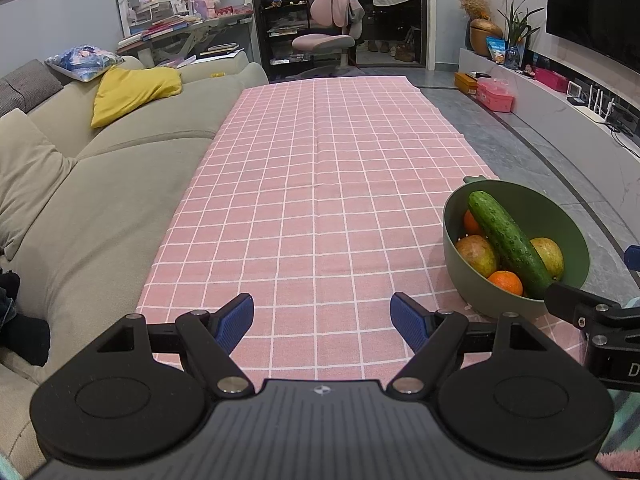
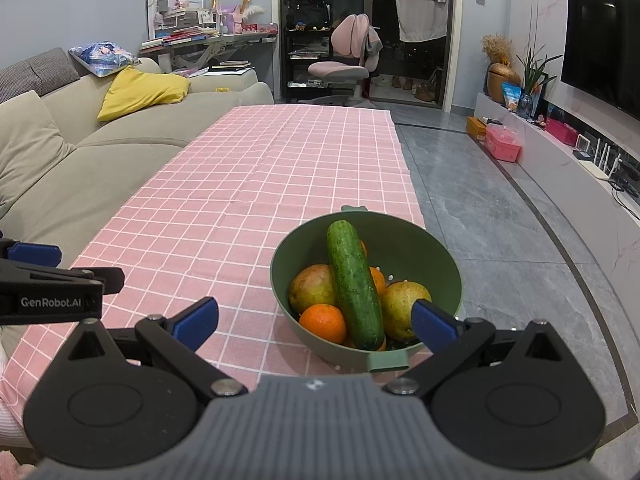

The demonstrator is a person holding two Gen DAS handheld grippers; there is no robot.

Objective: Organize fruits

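Note:
A green bowl (image 2: pixel 448 268) (image 1: pixel 576 276) sits near the right edge of the pink checked tablecloth (image 2: pixel 224 208) (image 1: pixel 312 184). In it a cucumber (image 2: pixel 354 284) (image 1: pixel 506 236) lies across two mangoes (image 2: pixel 310 286) (image 2: pixel 402 304) and oranges (image 2: pixel 323 322) (image 1: pixel 506 282). My right gripper (image 2: pixel 316 322) is open, just short of the bowl's near rim, its fingers straddling the bowl's width. My left gripper (image 1: pixel 322 320) is open over bare cloth, to the left of the bowl, holding nothing.
A beige sofa (image 1: pixel 100 168) with a yellow cushion (image 1: pixel 132 92) runs along the table's left side. Grey tiled floor (image 2: pixel 500 220) lies to the right, with a TV unit (image 2: pixel 580 156) along the wall. A pink chair (image 2: pixel 348 60) stands beyond the table's far end.

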